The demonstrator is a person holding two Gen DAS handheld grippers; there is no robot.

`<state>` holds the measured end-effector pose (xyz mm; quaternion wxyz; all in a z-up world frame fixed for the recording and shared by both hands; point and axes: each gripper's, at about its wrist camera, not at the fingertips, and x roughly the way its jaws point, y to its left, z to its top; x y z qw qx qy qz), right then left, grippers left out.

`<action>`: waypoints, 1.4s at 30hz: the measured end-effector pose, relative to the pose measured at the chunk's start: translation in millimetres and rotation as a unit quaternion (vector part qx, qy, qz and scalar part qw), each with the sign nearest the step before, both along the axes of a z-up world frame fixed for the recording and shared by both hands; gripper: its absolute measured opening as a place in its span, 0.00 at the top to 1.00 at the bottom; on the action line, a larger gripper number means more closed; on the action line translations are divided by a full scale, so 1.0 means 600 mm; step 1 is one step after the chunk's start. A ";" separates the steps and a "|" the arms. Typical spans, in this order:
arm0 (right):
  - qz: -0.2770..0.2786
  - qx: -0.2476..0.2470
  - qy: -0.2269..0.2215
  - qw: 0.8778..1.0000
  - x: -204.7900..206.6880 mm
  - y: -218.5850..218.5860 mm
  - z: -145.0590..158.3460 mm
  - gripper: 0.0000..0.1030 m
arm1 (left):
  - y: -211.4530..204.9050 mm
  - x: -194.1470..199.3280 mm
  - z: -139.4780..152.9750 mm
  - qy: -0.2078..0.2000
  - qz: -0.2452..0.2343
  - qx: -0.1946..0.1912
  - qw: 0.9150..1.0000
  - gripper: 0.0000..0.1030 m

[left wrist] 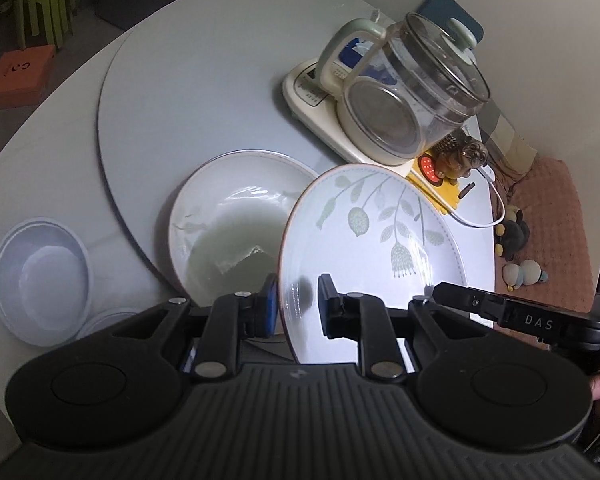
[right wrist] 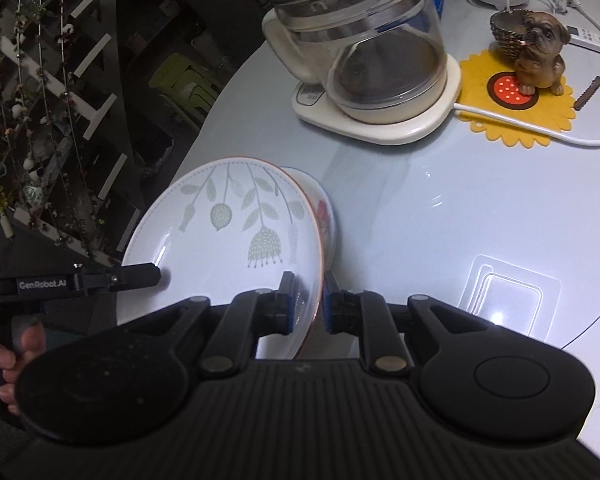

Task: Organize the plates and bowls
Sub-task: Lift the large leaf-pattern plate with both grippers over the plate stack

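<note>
A white plate with a grey-green leaf pattern [left wrist: 380, 236] is held tilted above the table by both grippers. My left gripper [left wrist: 298, 306] is shut on its near left rim. My right gripper [right wrist: 308, 300] is shut on the opposite rim of the same plate [right wrist: 236, 236]. The right gripper's finger [left wrist: 472, 300] shows at the plate's right edge in the left wrist view. A deep white bowl [left wrist: 228, 232] sits on the turntable under the plate's left side. A plate with a red pattern [right wrist: 326, 220] lies under the held plate in the right wrist view.
Pale stacked bowls [left wrist: 40, 280] sit at the table's left edge. A glass kettle on a cream base [left wrist: 404, 96] stands behind the plates. A dog figurine [right wrist: 540, 56] stands on a yellow flower mat [right wrist: 516, 108], with a white cable [right wrist: 540, 128] beside it.
</note>
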<state>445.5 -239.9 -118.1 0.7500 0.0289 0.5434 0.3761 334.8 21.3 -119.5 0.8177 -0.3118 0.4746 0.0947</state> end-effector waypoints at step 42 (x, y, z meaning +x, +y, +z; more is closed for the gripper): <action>-0.023 -0.078 -0.016 0.997 0.027 0.159 -0.096 0.83 | 0.129 0.082 -0.133 0.071 -0.004 -0.009 0.997 0.77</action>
